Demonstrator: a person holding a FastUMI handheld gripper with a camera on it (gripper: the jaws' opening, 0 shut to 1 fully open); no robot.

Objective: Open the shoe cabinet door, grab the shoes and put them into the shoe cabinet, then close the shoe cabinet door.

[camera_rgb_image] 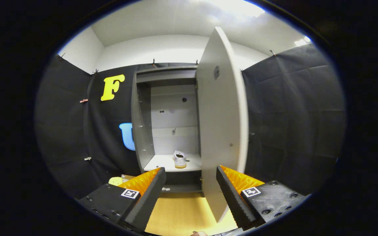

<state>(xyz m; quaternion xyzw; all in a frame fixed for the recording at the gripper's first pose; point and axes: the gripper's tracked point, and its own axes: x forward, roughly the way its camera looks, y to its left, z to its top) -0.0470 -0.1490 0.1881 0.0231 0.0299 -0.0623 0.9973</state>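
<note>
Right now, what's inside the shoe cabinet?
One white shoe sits on a shelf inside the shoe cabinet. The open door hides the cabinet's right part. The hand-held gripper is open, holding nothing.

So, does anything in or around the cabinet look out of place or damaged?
Nothing looks damaged. The cabinet door stands wide open, one white shoe sits upright on the shelf, and the gripper is open, holding nothing.

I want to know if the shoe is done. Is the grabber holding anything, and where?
Nothing is held. The gripper is open with empty space between its fingers. The shoe sits on the cabinet shelf, beyond them.
</note>
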